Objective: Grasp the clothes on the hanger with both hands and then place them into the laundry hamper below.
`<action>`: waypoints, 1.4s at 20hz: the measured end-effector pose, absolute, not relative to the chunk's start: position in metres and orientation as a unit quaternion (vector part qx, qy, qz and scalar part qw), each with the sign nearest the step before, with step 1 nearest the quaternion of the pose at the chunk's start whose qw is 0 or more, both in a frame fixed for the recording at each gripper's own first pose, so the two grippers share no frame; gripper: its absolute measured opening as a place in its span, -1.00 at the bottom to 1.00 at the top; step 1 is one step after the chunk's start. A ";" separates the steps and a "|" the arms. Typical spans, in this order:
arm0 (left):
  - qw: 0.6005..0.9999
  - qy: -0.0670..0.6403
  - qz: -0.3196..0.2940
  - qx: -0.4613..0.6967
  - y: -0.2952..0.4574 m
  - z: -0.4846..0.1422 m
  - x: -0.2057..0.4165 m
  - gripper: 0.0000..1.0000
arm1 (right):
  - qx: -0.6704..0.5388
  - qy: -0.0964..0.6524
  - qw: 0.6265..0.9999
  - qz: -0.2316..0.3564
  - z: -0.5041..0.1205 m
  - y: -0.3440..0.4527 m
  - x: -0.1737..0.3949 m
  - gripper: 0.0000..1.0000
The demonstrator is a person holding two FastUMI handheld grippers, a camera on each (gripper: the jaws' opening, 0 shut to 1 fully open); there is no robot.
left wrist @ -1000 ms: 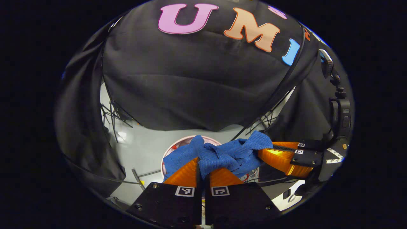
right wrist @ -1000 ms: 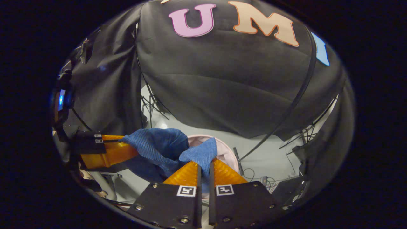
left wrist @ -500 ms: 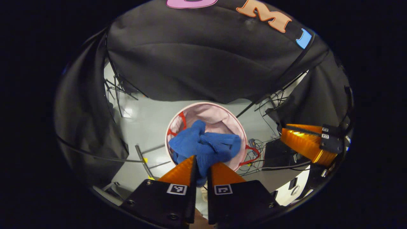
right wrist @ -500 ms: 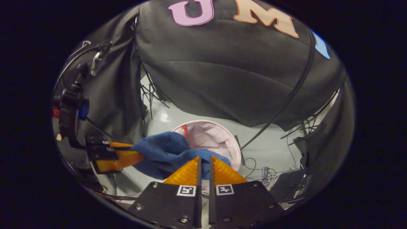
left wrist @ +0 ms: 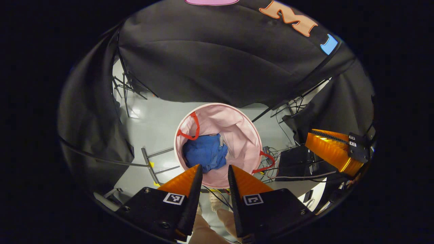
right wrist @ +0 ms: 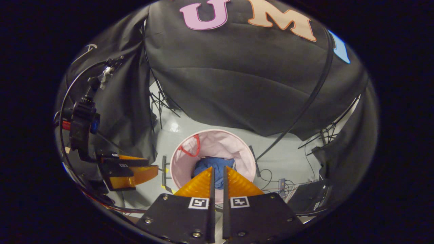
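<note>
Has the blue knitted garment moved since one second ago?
Yes. The blue knitted garment was up between both grippers, above the round pink fabric hamper; now it lies down inside the hamper, free of all fingers.

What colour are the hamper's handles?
Red, on the pink hamper; the handles show best in the left gripper view.

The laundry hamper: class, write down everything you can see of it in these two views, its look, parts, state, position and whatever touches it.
The laundry hamper is a round, open-topped tub with pale pink walls that look like soft, wrinkled fabric. Two red loop handles sit at opposite sides of its rim. It stands upright on the grey floor, in front of the black cloth wall. Inside, at the bottom, lies a crumpled blue garment, resting against the lining. Neither the left gripper nor the right gripper touches it; both are above it.
</note>
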State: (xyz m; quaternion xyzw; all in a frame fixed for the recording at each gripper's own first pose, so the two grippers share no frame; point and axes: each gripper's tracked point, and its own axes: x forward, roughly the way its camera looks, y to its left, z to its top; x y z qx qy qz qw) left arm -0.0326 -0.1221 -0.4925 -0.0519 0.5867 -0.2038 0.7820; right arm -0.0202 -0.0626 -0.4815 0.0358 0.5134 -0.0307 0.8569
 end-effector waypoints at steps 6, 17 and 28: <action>0.825 0.517 -0.226 -0.047 -0.134 -0.443 0.001 -0.02 | 0.042 0.470 0.881 -0.038 -0.445 -0.063 -0.003 -0.82; 0.910 0.289 -0.288 -0.076 -0.170 -0.253 0.056 -0.03 | 0.039 0.300 0.951 -0.059 -0.284 -0.070 0.046 -0.82; 0.942 0.083 -0.313 -0.092 -0.161 -0.077 0.056 -0.07 | 0.028 0.133 0.988 -0.071 -0.122 -0.066 0.037 -0.82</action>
